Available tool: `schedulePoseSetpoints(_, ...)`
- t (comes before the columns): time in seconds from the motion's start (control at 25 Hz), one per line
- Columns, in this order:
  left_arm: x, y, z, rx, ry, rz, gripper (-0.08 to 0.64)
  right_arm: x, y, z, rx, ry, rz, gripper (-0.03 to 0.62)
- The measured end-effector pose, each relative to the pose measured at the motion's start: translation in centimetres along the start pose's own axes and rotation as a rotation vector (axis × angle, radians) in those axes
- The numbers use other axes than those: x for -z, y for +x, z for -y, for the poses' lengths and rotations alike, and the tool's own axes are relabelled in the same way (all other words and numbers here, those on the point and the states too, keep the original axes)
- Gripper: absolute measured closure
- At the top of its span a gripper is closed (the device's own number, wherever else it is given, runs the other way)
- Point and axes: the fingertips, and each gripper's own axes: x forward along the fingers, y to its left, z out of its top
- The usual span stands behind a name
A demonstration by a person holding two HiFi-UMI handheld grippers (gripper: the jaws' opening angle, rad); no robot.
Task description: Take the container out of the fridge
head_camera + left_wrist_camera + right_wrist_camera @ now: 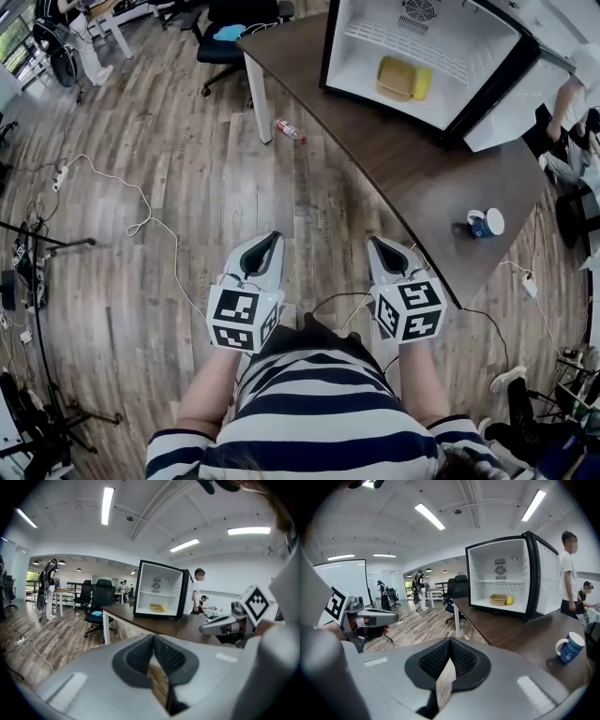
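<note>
Down to my left, a white cable (pixel 141 220) snakes over the plank floor, and it could snag a foot if I drift that way while watching the fridge. I hold the left gripper (pixel 267 246) out over the floor, well short of the table (pixel 375 159), with its pads pressed together and nothing between them. A small bottle (pixel 289 130) lies on the floor by the table leg, which is another thing to trip on. The right gripper (pixel 382 248) is just as tightly closed and just as empty, so my main worry is arriving at the fridge (pixel 356 56) with the jaws unopened and shoving the container (pixel 396 77) deeper in instead of taking hold of it. A yellow, rounded thing (pixel 423 82), perhaps a lemon, sits just beside the container on its right, and a careless grab could knock it rolling out onto the table. The open door (pixel 514 103) hangs to the right and narrows my way in on that side, while the blue mug (pixel 486 223) stands near the table's edge, where a swinging elbow could catch it.

As for the container, it rests on the fridge's floor under the wire shelf, right of centre. It looks like a low, tan tub with rounded corners. I judge it light and easy to slide, so a pinch on its rim ought to do.
</note>
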Motion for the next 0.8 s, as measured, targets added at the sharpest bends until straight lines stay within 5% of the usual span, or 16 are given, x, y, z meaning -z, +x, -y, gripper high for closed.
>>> schedulePoseSetpoints(0.8,-0.7,0.3,-7.5,0.029,0.006,0.000,0.560,-2.9,6.2,-5.1,-0.032,-0.012,-0.010,0.574)
